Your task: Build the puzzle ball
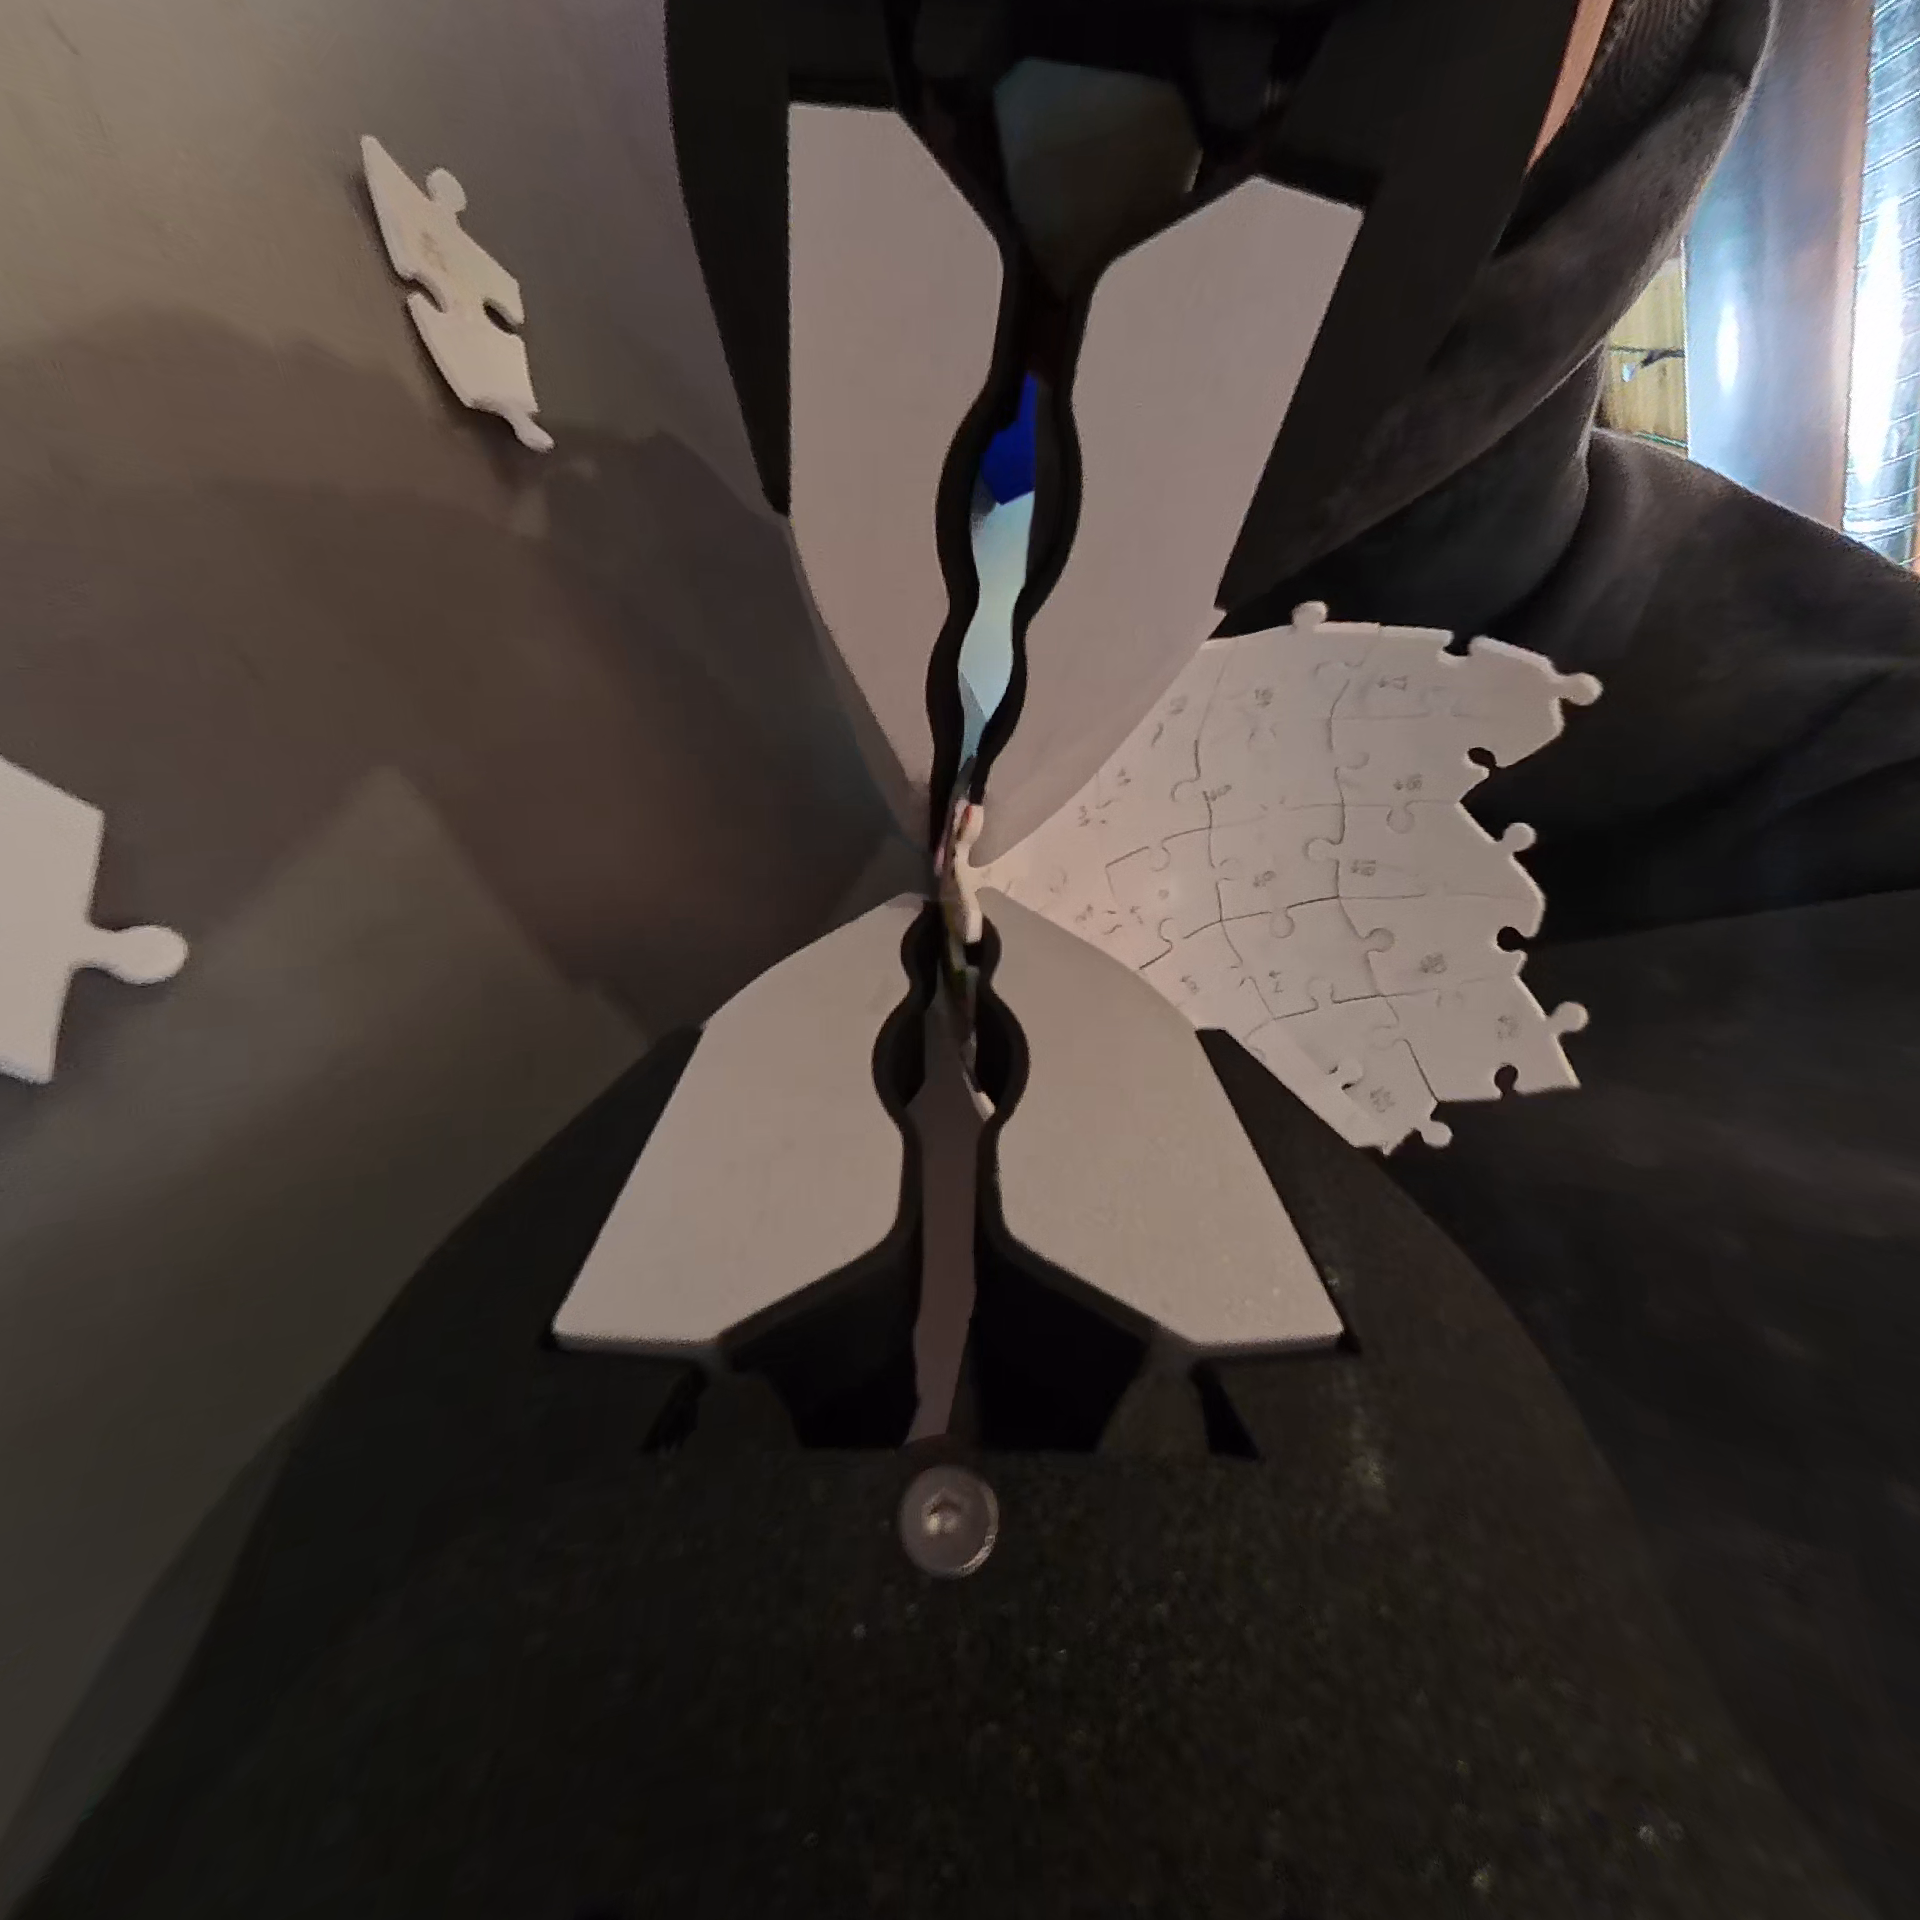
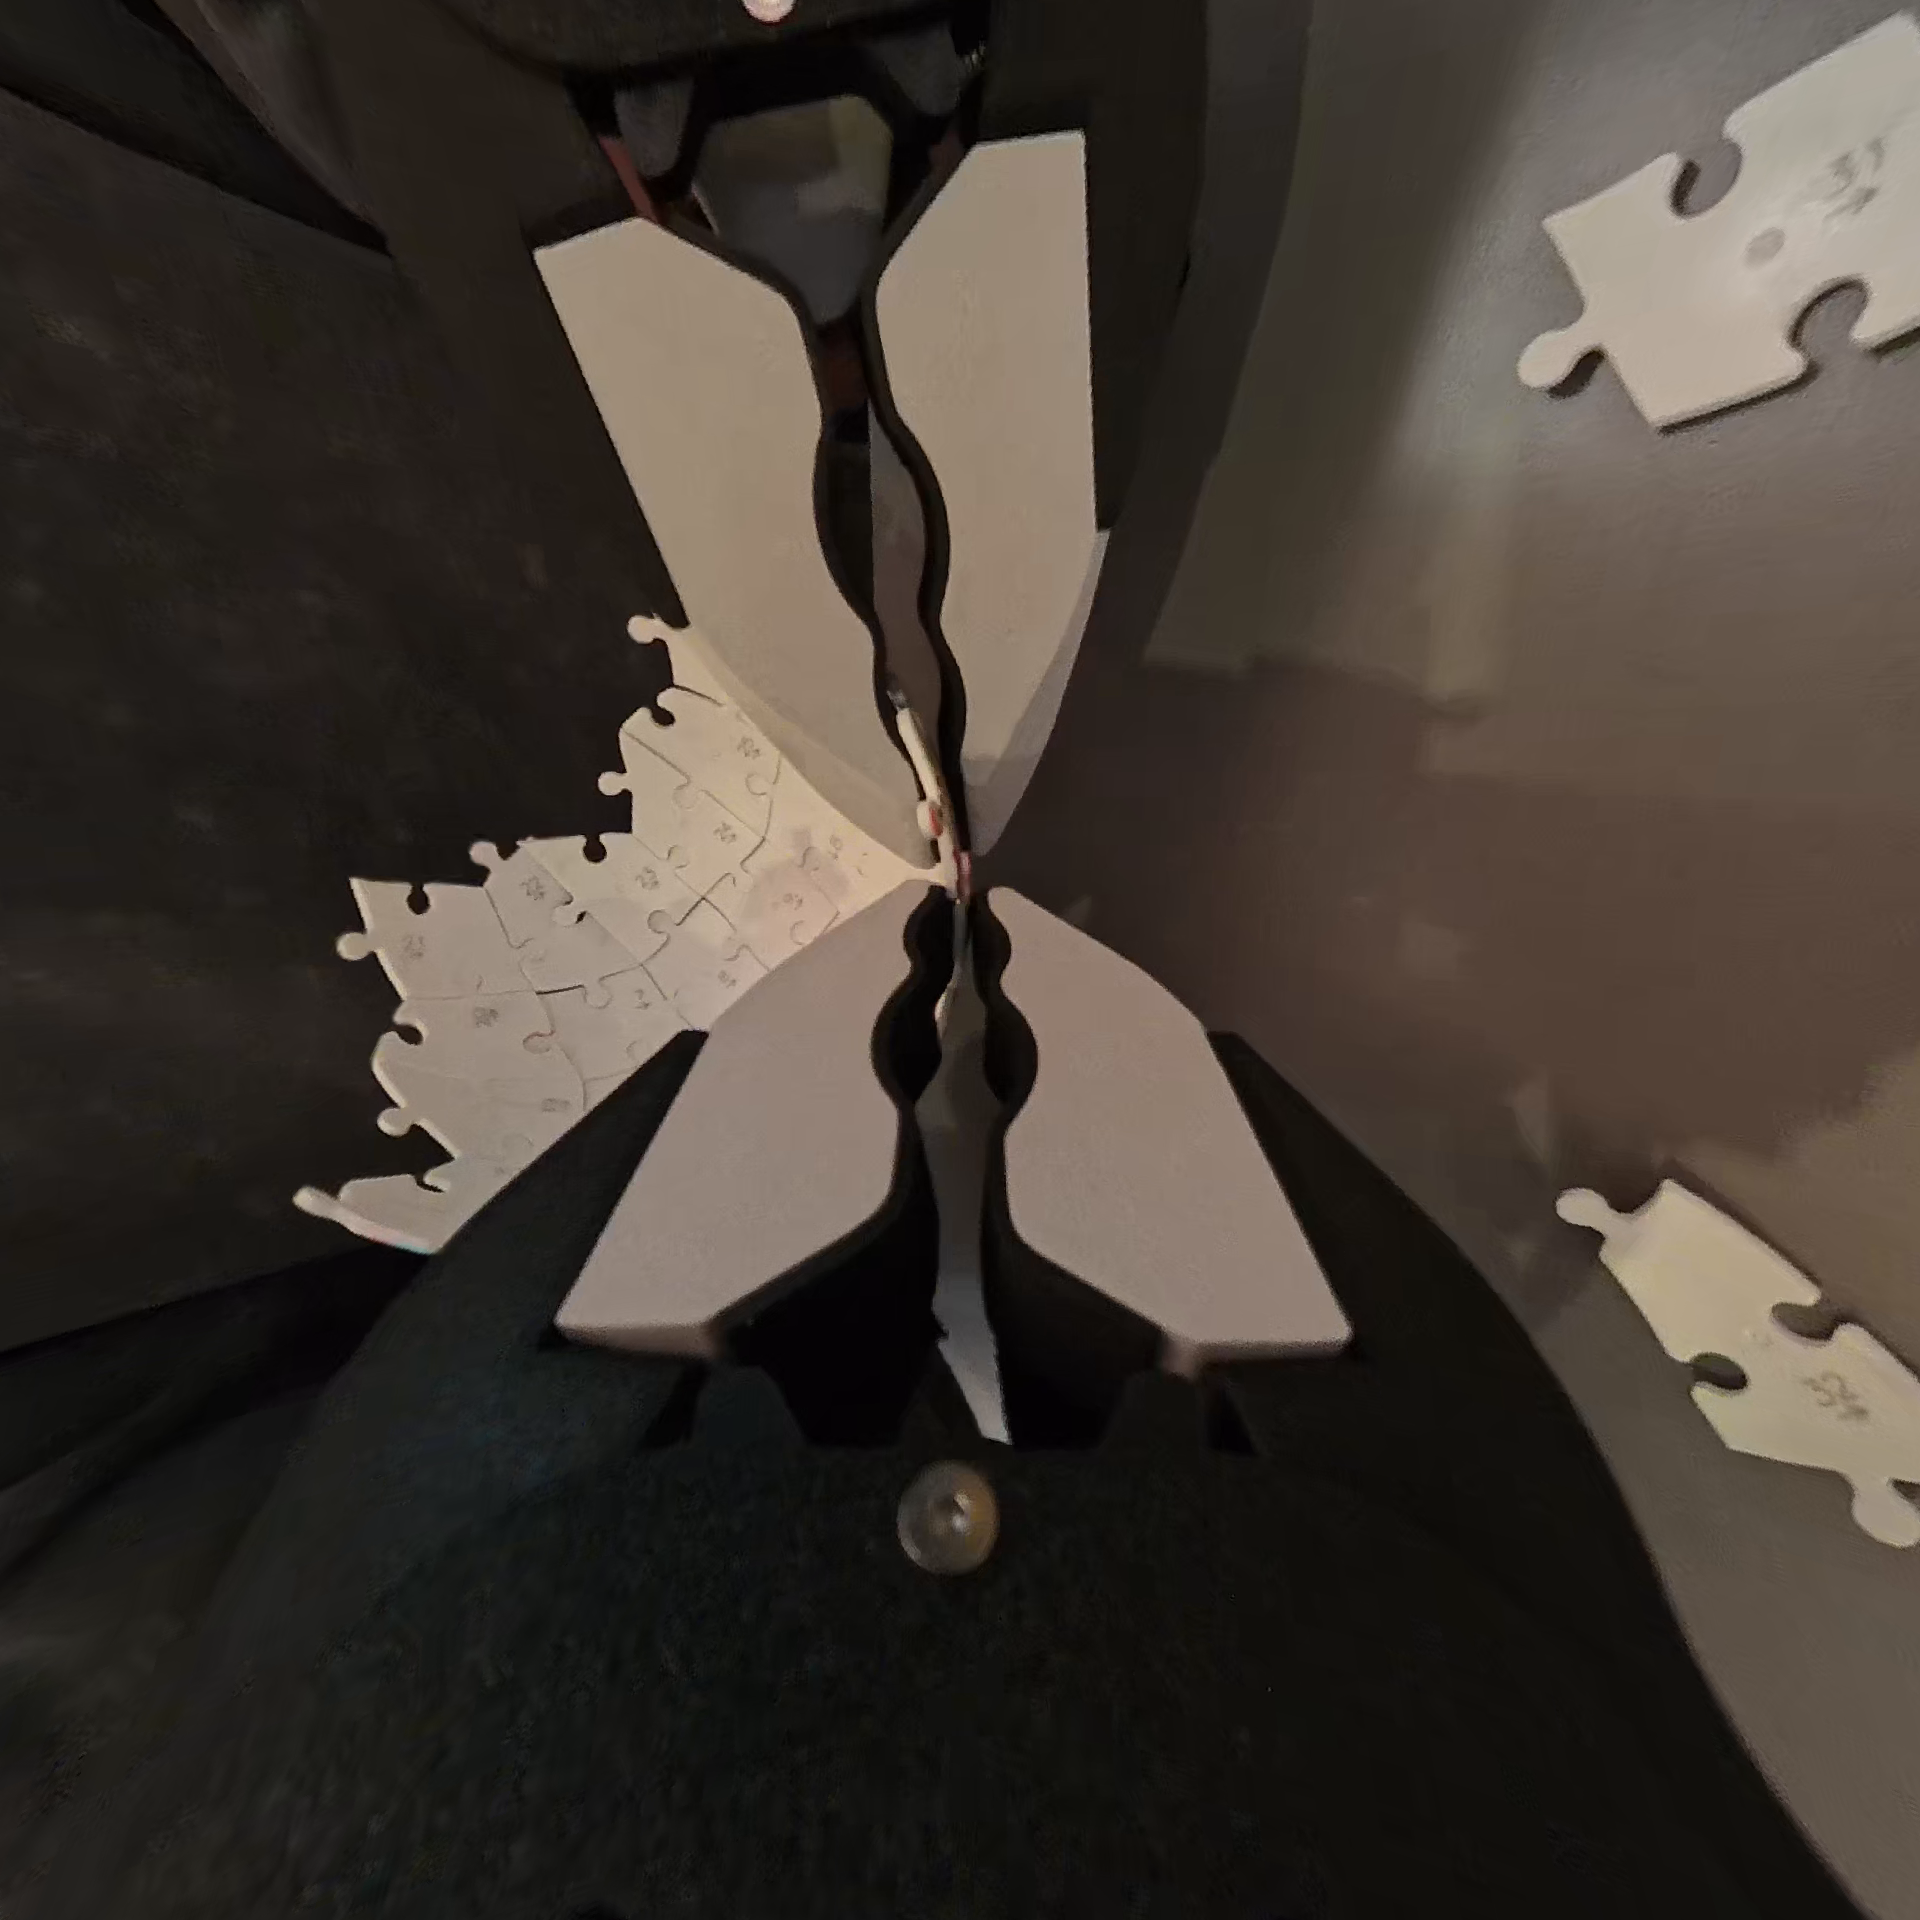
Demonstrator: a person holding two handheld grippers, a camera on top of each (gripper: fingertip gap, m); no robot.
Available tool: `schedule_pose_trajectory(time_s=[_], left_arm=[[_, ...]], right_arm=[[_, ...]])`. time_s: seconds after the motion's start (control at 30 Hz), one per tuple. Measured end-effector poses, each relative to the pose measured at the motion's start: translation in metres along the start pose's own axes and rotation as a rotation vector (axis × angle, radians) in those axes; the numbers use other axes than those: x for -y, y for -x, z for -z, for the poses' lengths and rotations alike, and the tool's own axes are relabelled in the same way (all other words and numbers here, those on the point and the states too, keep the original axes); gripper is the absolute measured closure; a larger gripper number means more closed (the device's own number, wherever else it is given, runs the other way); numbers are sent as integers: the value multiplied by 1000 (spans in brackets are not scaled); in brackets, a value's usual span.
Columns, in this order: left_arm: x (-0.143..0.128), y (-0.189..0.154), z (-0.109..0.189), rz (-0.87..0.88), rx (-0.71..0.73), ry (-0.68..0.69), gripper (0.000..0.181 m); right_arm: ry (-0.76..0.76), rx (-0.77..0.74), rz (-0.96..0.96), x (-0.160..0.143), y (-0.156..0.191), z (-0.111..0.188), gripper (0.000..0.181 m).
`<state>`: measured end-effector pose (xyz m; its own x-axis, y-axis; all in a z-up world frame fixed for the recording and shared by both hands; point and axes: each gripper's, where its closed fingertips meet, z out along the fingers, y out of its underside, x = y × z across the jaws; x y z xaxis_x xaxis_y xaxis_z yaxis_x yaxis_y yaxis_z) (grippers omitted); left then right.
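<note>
Both grippers are pinched on the same thing, a curved sheet of joined white puzzle pieces, the part-built shell of the ball, held up in the air between them rather than lying on the counter. In the left wrist view the left gripper has its fingers drawn together on the near edge of the sheet, which fans out to the right of the fingertips, its inner white face toward the camera, small printed marks on each piece and knobs along its free edge. Behind the sheet is a person's dark clothing. The right wrist view shows the mirror of this: the right gripper is closed on an edge of the same shell, which spreads to the left of its fingers, against the same dark cloth. Loose white pieces lie face down on the grey counter: one at upper left and another at the left edge in the left view; in the right view one piece sits at upper right and another at lower right, well apart from each other. None of the loose pieces touches the held shell.
</note>
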<state>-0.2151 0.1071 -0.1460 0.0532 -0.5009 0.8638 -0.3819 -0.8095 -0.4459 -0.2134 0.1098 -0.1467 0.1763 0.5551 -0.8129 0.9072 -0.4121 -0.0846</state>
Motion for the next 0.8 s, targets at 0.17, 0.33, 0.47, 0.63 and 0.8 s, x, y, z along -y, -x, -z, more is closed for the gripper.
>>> schedule_pose_trajectory(time_s=[0.17, 0.33, 0.47, 0.63, 0.8], left_arm=[[8, -6, 4, 16, -40, -43, 155], [17, 2, 33, -54, 52, -68, 153], [31, 21, 72, -212, 237, -47, 153], [36, 61, 89, -473, 499, 191, 153], [32, 85, 87, -644, 584, 407, 134]], right_arm=[[4, 30, 9, -2, -6, 2, 179], [14, 43, -20, -6, -21, -1, 179], [60, 50, -32, -11, -30, -2, 179], [67, 19, -10, -5, -41, 3, 178], [41, 0, 26, -1, -42, 4, 178]])
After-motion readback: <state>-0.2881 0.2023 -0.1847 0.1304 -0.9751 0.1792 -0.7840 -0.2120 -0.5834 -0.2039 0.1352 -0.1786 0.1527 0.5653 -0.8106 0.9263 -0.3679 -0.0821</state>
